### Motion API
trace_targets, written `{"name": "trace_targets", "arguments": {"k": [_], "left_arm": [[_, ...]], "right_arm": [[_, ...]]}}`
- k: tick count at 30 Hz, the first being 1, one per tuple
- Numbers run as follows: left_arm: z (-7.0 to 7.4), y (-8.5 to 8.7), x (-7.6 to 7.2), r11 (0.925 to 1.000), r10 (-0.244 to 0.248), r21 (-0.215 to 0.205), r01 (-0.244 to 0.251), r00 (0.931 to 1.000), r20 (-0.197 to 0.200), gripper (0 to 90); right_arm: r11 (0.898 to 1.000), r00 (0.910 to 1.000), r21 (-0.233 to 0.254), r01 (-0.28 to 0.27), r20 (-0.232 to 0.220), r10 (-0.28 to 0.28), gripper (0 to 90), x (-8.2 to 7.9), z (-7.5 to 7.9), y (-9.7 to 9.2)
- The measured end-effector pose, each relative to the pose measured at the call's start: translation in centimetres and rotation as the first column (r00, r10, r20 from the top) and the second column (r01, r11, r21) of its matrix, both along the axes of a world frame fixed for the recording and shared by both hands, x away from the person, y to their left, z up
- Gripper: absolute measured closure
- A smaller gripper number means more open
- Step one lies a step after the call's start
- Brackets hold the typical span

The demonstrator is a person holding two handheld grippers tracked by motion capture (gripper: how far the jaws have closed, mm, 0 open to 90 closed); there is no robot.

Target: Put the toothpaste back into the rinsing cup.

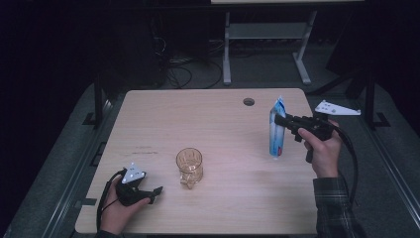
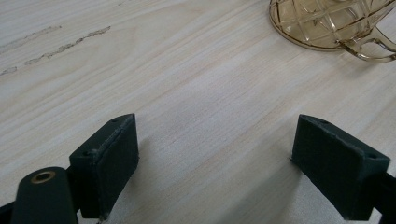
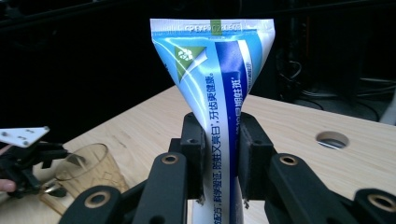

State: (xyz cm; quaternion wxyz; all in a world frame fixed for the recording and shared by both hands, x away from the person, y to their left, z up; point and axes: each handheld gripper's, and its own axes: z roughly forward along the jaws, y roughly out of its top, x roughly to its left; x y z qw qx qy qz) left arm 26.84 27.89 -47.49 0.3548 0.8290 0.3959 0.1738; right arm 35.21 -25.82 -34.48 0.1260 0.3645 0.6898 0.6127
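A pale wooden table (image 1: 218, 124) carries an amber glass mug (image 1: 189, 166) near its front left. At the right, the right tool (image 1: 278, 120) is clenched on a blue and white toothpaste tube (image 1: 277, 130), held upright above the table, crimped end up. The left tool (image 1: 157, 193) rests released on the table beside the mug, nothing between its jaws.

The toothpaste tube (image 3: 219, 88) is blue and white with a green triangle and a dark blue stripe. The glass mug (image 1: 189, 166) is amber, diamond-cut. The tabletop (image 1: 223, 124) is pale wood grain.
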Motion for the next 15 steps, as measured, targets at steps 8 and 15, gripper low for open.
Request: {"name": "trace_targets", "arguments": {"k": [8,15], "left_arm": [[0.0,0.0,0.0,1.0000,0.000,-0.003,0.000,1.0000,0.000,13.7],[0.0,0.0,0.0,1.0000,-0.001,-0.004,0.001,1.0000,0.001,13.7]], "right_arm": [[0.999,0.9988,0.004,-0.037,0.032,0.037,74.3,-0.4,1.1,1.6],[0.997,0.9958,0.010,-0.080,0.046,0.079,74.2,-0.8,1.6,2.9]]}}
